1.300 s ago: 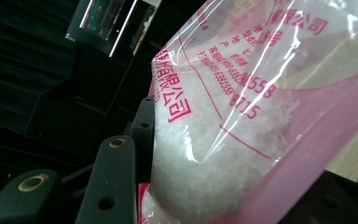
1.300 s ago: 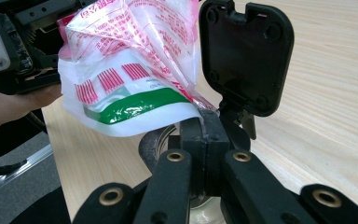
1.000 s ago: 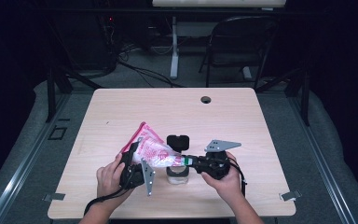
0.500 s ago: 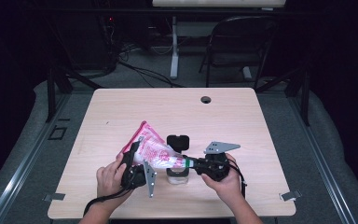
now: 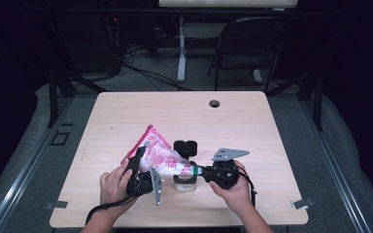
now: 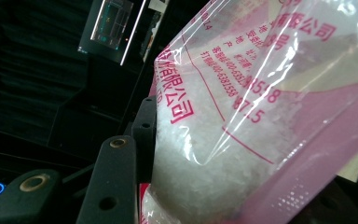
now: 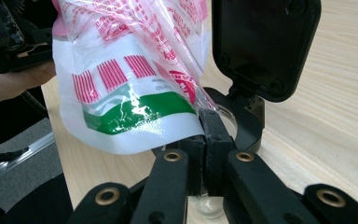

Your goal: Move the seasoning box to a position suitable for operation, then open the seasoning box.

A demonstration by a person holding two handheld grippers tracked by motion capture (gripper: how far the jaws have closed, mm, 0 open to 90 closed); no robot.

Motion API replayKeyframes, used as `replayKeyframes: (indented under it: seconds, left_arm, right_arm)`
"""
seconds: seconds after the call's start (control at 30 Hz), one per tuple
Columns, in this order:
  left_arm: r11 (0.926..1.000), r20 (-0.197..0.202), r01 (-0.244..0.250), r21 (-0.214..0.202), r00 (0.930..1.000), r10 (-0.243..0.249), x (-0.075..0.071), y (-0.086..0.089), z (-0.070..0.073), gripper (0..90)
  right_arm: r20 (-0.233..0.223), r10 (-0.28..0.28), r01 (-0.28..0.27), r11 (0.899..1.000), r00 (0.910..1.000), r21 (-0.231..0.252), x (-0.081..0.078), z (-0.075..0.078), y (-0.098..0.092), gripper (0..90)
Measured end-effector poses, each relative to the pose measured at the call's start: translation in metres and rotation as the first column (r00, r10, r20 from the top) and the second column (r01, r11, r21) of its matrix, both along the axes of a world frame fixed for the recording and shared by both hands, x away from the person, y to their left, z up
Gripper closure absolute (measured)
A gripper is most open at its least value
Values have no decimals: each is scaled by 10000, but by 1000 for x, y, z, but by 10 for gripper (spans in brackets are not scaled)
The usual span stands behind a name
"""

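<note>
Right tool [image 7: 205,135] jaws just closed, now pinching bag [image 7: 135,107] corner

A clear plastic bag printed in pink, red and green [image 5: 159,158], part full of white crystals, hangs tilted above the worktop, its pink-edged upper end raised toward the far left and its lower corner pinched thin. Directly beneath that corner stands a small clear glass jar [image 5: 184,182] with its black hinged lid [image 5: 185,148] swung open and upright.
</note>
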State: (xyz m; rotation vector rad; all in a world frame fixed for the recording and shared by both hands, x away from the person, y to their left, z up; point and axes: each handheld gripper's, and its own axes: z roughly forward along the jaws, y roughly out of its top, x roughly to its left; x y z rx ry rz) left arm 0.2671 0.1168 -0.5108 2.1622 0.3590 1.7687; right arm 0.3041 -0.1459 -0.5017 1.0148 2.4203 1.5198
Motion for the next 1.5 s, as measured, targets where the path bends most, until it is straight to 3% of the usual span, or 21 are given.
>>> replayKeyframes:
  seconds: [0.6, 0.97, 1.5]
  left_arm:
    - [9991, 74, 169, 381, 9998, -172, 0, 0, 2, 607]
    - [9955, 35, 216, 925, 9998, -221, 0, 1, 5, 608]
    - [9924, 98, 209, 1214, 9997, -223, 0, 0, 7, 610]
  right_arm:
    - [-59, -17, 17, 10000, 10000, 23, 0, -2, 1, 890]
    - [-115, 27, -28, 10000, 9999, -74, 1, -4, 2, 890]
    - [-128, 37, -39, 9999, 9999, -117, 0, -5, 2, 892]
